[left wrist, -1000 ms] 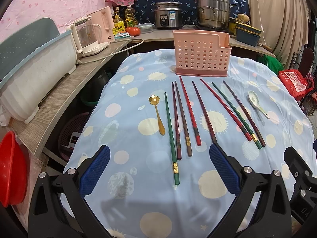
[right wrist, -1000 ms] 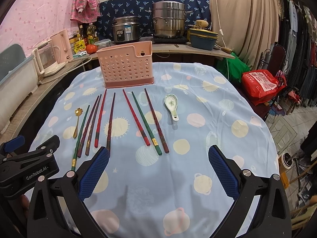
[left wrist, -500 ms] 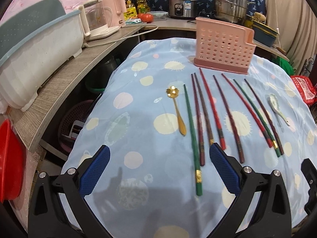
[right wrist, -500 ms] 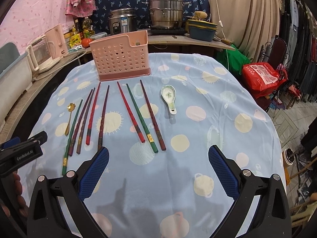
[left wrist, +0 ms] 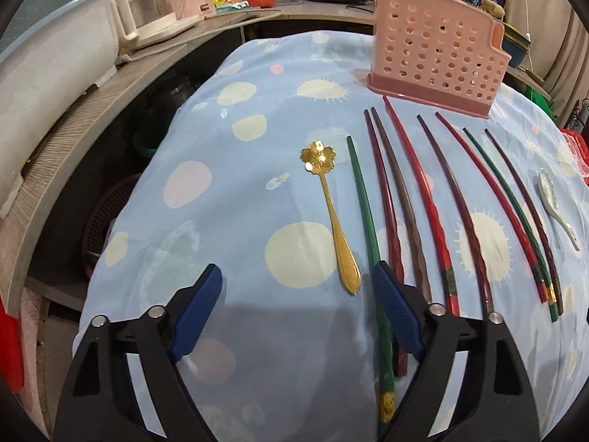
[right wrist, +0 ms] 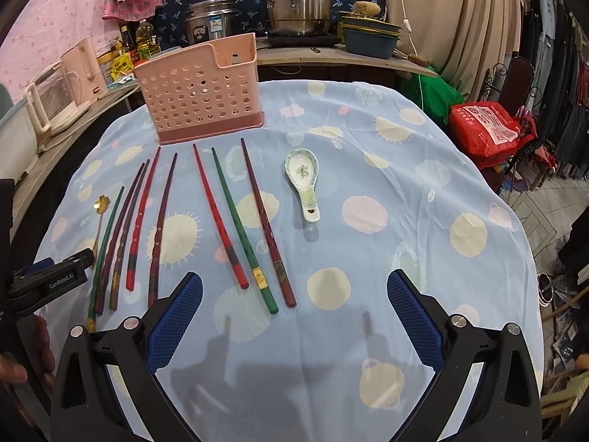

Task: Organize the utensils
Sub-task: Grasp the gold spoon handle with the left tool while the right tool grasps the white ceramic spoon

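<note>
Several red, green and dark chopsticks [left wrist: 427, 199] lie side by side on the blue spotted tablecloth [left wrist: 228, 228], in front of a pink perforated utensil holder [left wrist: 434, 59]. A gold flower-headed spoon [left wrist: 331, 213] lies left of them. A white ceramic spoon [right wrist: 305, 180] lies right of them. My left gripper [left wrist: 298, 287] is open, low over the cloth just short of the gold spoon's handle; its right finger overlaps the green chopstick [left wrist: 362, 206]. My right gripper [right wrist: 294, 291] is open and empty, near the chopsticks' [right wrist: 235, 221] near ends. The holder [right wrist: 200, 92] stands behind them.
A wooden counter [left wrist: 84, 118] curves along the left and back with a white tub [left wrist: 48, 55], a kettle, bottles, a rice cooker [right wrist: 211, 22] and a steel pot [right wrist: 300, 0]. A red bag [right wrist: 489, 129] sits on a chair at right.
My left gripper has moved forward and down to the left of the row, close to the gold spoon. My right gripper has edged forward. Both stay open.
</note>
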A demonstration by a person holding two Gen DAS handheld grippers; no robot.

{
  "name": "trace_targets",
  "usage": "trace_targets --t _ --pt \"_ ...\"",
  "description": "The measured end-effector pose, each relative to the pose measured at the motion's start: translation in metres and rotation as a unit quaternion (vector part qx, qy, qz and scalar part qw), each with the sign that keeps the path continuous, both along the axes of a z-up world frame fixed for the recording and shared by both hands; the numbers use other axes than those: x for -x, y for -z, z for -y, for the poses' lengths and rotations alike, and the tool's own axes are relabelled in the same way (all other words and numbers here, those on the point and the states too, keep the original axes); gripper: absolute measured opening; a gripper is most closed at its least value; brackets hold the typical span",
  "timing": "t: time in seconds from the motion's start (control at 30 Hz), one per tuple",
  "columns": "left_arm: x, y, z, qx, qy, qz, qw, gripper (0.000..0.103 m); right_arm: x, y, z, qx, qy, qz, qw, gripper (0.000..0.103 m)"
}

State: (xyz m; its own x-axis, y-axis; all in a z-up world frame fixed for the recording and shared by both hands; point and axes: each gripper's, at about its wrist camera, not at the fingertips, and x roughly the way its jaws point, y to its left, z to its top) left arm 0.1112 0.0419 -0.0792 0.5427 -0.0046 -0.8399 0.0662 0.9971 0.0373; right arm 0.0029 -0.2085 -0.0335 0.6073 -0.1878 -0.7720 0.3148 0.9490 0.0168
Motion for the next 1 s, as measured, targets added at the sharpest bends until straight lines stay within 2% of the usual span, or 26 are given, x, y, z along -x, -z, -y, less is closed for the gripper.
trace_targets --t 0.07,0.2,0.23,0.3,0.43,0.5,0.57,0.7,0.8,0.97,1.0 --pt "-0.007 0.007 0.000 0.005 0.002 -0.013 0.9999 0.067 -0.006 0.001 0.002 0.000 0.002 -0.001 1.000 0.096" --pt "-0.009 0.010 0.000 0.008 0.008 -0.009 0.9999 0.064 -0.015 0.003 0.005 0.000 0.004 -0.001 1.000 0.096" --pt "-0.009 0.010 0.000 0.010 0.010 -0.008 0.9999 0.061 -0.017 0.003 0.005 0.000 0.004 -0.001 1.000 0.096" --pt "-0.009 0.010 0.002 0.014 0.020 -0.007 0.9997 0.053 -0.021 0.005 0.005 0.000 0.003 -0.003 1.000 0.096" --pt "-0.007 0.007 0.006 0.025 0.040 -0.008 0.9989 0.032 -0.029 0.007 0.008 0.001 0.001 -0.003 1.000 0.096" --pt "-0.006 0.006 0.005 0.035 0.043 -0.011 0.9984 0.026 -0.034 0.007 0.011 -0.002 0.004 -0.001 1.000 0.096" --pt "-0.007 0.004 0.002 0.047 0.042 -0.023 0.9978 0.011 -0.039 0.007 0.016 -0.007 0.006 0.000 1.000 0.093" --pt "-0.010 0.003 -0.007 0.075 0.038 -0.034 0.9959 0.010 -0.052 0.007 0.026 -0.015 0.012 0.000 1.000 0.086" --pt "-0.010 0.003 -0.008 0.075 0.038 -0.035 0.9958 0.010 -0.063 0.010 0.031 -0.022 0.012 -0.002 1.000 0.076" --pt "-0.010 0.003 -0.009 0.079 0.039 -0.037 0.9954 0.010 -0.081 0.018 0.038 -0.036 0.007 -0.009 0.999 0.052" --pt "-0.011 0.003 -0.009 0.079 0.039 -0.038 0.9954 0.010 -0.085 0.020 0.041 -0.040 0.007 -0.011 0.999 0.051"
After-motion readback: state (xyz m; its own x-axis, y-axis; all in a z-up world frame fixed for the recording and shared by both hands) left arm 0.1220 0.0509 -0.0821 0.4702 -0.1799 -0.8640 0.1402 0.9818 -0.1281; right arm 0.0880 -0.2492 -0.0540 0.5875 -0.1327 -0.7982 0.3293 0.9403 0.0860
